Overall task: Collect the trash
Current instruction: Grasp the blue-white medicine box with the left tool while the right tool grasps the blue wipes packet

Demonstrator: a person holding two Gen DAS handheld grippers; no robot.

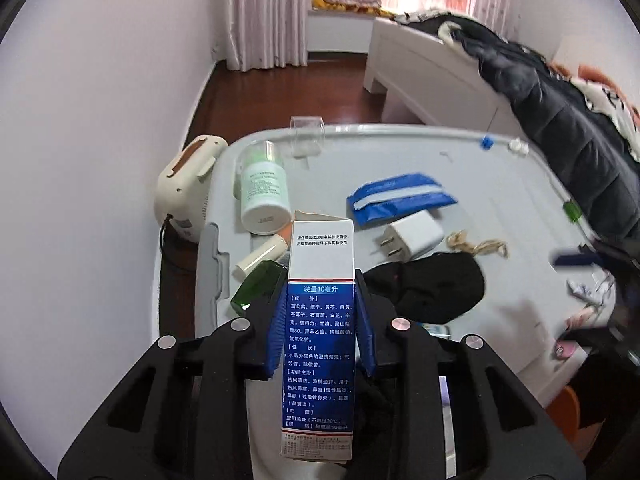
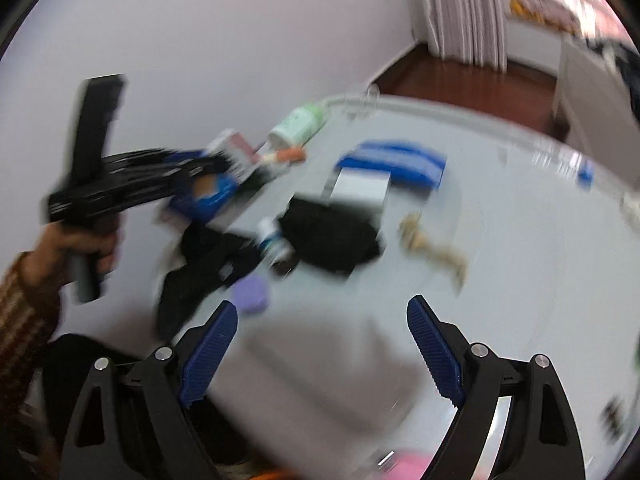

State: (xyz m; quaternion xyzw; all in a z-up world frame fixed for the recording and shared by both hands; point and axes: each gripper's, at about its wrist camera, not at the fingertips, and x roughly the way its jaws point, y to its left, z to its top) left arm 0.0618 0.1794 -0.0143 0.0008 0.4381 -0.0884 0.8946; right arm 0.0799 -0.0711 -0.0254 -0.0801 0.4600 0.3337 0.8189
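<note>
My left gripper (image 1: 320,280) is shut on a tall blue and white medicine box (image 1: 320,340); its blue pads press the box's two long sides, and the box stands upright over the grey tabletop (image 1: 480,184). The blurred right wrist view shows the same box (image 2: 216,196) at the left, in the gripper held by a person's hand (image 2: 80,244). My right gripper (image 2: 322,306) is open above the table's near part with nothing between its fingers. Crumpled paper (image 1: 588,288) lies at the table's right edge.
On the table lie a white bottle with a green cap (image 1: 264,192), a green bottle (image 1: 256,288), a blue tissue pack (image 1: 400,200), a white charger (image 1: 412,240), black cloth (image 1: 432,284) and tan string (image 1: 476,246). A cream appliance (image 1: 188,188) stands at the left, a bed (image 1: 420,64) behind.
</note>
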